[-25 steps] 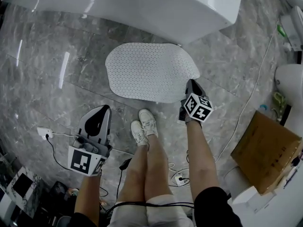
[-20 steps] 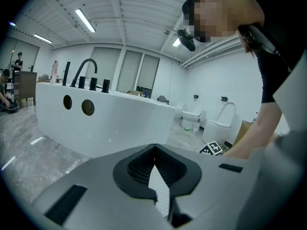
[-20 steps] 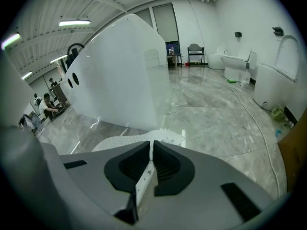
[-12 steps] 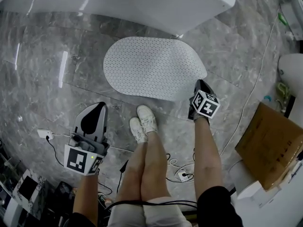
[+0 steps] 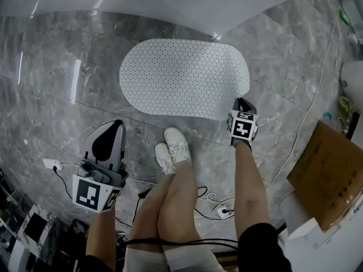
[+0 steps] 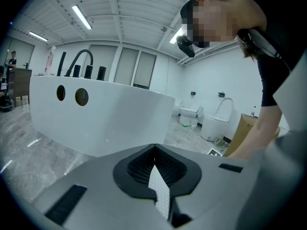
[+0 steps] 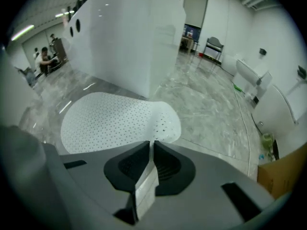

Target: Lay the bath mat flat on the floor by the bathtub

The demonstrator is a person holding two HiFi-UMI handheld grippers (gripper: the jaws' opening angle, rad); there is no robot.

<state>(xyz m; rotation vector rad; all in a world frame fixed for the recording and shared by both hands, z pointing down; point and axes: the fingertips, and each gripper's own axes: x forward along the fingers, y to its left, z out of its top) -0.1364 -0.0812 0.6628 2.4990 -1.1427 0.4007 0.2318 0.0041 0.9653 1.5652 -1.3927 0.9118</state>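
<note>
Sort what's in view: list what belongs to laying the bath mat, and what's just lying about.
Belongs to the job: bath mat; bathtub; right claw, shut on the mat's corner.
Lying about: cardboard box; socket block with cables; white adapter.

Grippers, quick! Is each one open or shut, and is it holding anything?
Left gripper: closed, away from the bath mat.
Right gripper: closed on the edge of the bath mat.
</note>
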